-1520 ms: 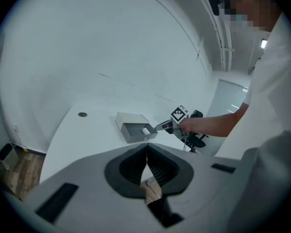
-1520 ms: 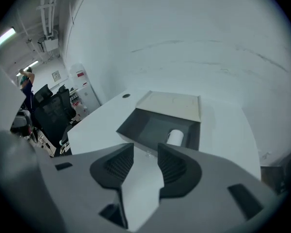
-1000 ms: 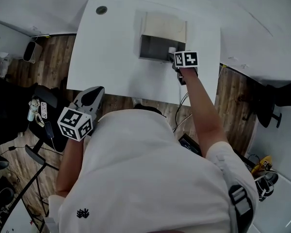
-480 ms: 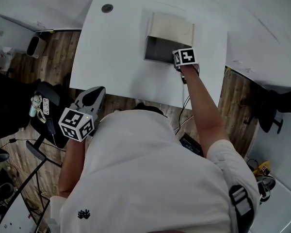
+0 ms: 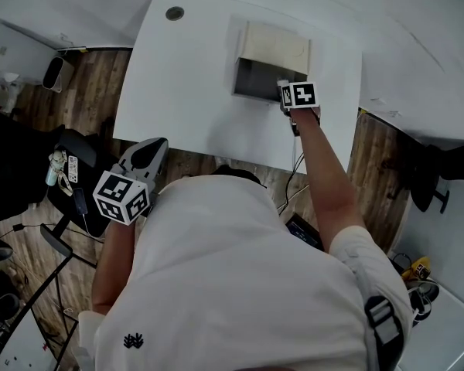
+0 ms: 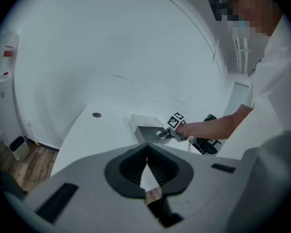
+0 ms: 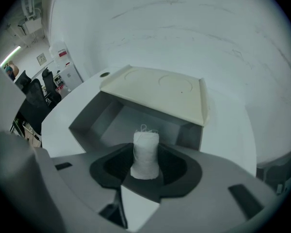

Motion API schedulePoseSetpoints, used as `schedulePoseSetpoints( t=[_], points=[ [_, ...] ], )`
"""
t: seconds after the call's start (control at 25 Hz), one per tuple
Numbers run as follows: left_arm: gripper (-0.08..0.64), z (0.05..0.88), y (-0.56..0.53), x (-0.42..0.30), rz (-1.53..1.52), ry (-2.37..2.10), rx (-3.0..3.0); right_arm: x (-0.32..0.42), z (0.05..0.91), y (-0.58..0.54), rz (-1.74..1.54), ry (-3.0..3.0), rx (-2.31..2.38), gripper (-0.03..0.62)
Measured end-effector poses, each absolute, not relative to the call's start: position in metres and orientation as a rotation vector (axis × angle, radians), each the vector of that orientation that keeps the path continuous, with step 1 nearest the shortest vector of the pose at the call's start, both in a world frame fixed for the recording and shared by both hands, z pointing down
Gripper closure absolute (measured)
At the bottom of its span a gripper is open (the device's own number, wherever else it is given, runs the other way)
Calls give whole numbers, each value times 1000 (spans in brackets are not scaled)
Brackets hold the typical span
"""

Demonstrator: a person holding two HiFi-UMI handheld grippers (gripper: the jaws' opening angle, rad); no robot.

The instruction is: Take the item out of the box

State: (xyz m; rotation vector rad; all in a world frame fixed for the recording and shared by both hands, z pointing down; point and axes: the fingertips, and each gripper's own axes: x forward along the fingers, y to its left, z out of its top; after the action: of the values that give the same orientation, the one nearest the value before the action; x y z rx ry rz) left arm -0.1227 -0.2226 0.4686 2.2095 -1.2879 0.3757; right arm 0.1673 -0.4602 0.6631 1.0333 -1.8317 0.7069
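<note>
A white spool of thread (image 7: 145, 154) stands upright between the pads of my right gripper (image 7: 145, 171). The jaws are closing, and the pads touch both of the spool's sides. The gripper (image 5: 288, 93) is at the open front of a grey box (image 5: 259, 79) with a raised cream lid (image 7: 157, 89); the spool (image 5: 282, 86) shows just ahead of the marker cube. The spool's base is hidden by the gripper body. My left gripper (image 5: 151, 151) is shut and empty, held off the near table edge over the floor, and its view looks at the box (image 6: 144, 130) from afar.
The box sits at the far right of a white table (image 5: 185, 76) with a round cable hole (image 5: 175, 12). A white wall lies beyond. Dark office chairs (image 5: 441, 161) and clutter (image 5: 62, 172) stand on the wood floor around the table.
The right gripper stays at the box's open front with the spool just ahead of its cube. The left gripper has not moved.
</note>
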Motion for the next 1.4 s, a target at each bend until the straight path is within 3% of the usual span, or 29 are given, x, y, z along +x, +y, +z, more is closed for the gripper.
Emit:
schedulePoseSetpoints(
  t=[0.68, 1.4],
  points=[
    [552, 467, -186, -124, 361, -1162, 2322, 161, 589, -400, 738, -2022, 1219, 428],
    [552, 470, -122, -142, 353, -1045, 2405, 124, 548, -251, 758, -2158, 1288, 428]
  ],
)
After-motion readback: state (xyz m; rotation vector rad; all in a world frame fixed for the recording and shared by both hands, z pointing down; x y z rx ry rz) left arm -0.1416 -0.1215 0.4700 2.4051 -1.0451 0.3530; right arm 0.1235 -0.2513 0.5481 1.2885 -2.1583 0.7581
